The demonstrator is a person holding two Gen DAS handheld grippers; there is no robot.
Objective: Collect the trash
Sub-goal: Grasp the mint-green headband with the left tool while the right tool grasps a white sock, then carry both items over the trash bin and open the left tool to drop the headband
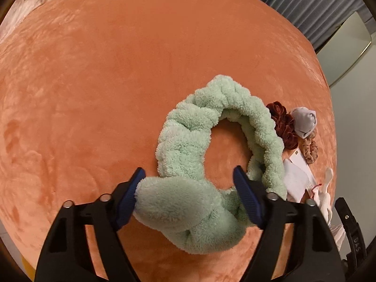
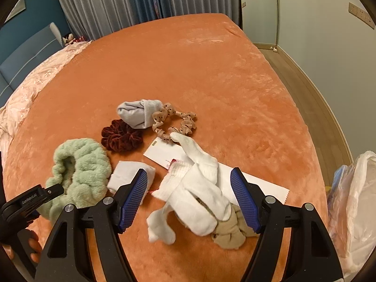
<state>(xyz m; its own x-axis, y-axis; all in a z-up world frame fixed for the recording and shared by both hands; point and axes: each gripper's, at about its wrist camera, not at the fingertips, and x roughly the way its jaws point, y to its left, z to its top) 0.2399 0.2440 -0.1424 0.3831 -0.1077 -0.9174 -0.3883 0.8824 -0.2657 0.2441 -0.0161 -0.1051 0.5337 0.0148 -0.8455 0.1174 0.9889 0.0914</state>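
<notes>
A fluffy mint-green braided headband (image 1: 188, 145) lies on the orange bedspread (image 1: 94, 70). My left gripper (image 1: 188, 185) is open, its jaws on either side of the headband's near end, touching it. The headband also shows in the right wrist view (image 2: 80, 164), with the left gripper's body at its near edge. My right gripper (image 2: 189, 188) is open and hovers over white socks (image 2: 199, 197) that lie on a white paper envelope (image 2: 164, 155). A beige sock (image 2: 228, 232) lies under them. A folded white tissue (image 2: 122, 176) lies by the left finger.
A dark red velvet scrunchie (image 2: 121, 136), a rolled grey sock (image 2: 138, 112) and a tan dotted scrunchie (image 2: 174, 122) lie beyond the socks. A white plastic bag (image 2: 352, 199) hangs at the bed's right edge. A pink quilt (image 2: 30, 89) covers the bed's left side.
</notes>
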